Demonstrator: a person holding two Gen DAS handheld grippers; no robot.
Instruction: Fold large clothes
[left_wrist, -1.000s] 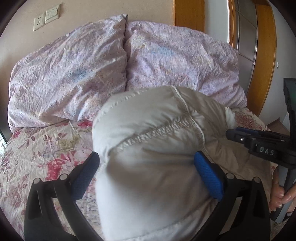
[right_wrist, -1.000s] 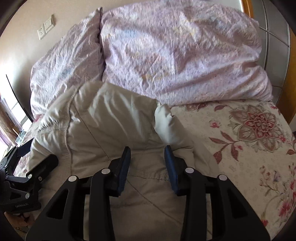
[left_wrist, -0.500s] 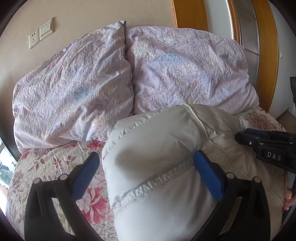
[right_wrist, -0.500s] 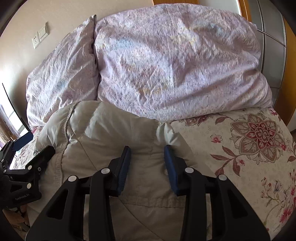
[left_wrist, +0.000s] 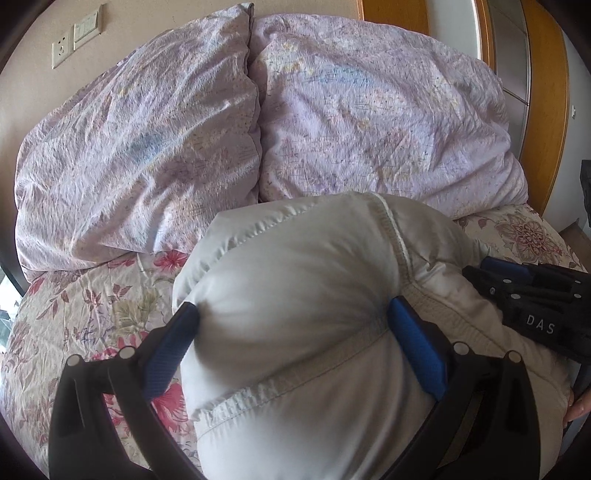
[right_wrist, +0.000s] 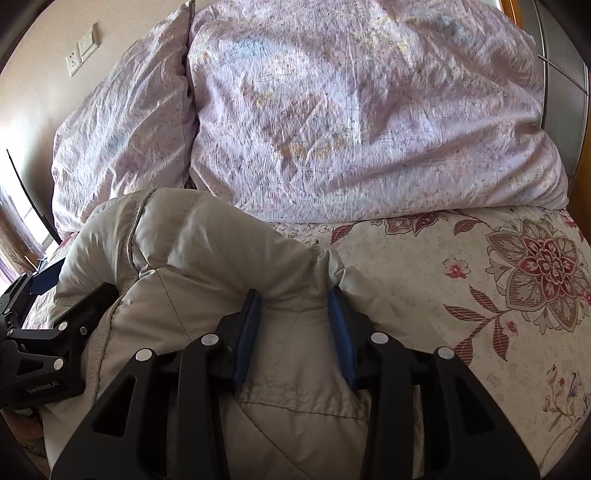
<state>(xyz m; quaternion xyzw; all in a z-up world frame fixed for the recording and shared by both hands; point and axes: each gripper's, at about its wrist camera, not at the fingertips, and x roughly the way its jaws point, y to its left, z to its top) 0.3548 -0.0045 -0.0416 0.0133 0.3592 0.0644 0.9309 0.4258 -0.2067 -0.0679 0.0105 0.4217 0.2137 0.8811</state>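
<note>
Left gripper: jaws standing wide, blue pads pressing into either side of a thick puffed bulge of the pale grey padded jacket. The fabric is dimpling where the pads are biting in. A stitched seam is running across the bulge just below the grip.

Right gripper: jaws set narrow, pinching a raised fold of the same jacket between the blue pads. The fold is bunching up above the pads and spilling to the left.

Each gripper is showing in the other's view: the right one at the right edge of the left wrist view, lying against the jacket; the left one at the left edge of the right wrist view.

The jacket is sitting in a rounded heap on the bed, on the floral bedspread, its far edge lying just in front of the pillows. Whether it is touching them, cannot tell.

Two crumpled lilac pillows are leaning side by side at the head of the bed: left pillow, right pillow. A wall socket and switch plate is showing on the beige wall above them. Wooden framing is standing to the right.
</note>
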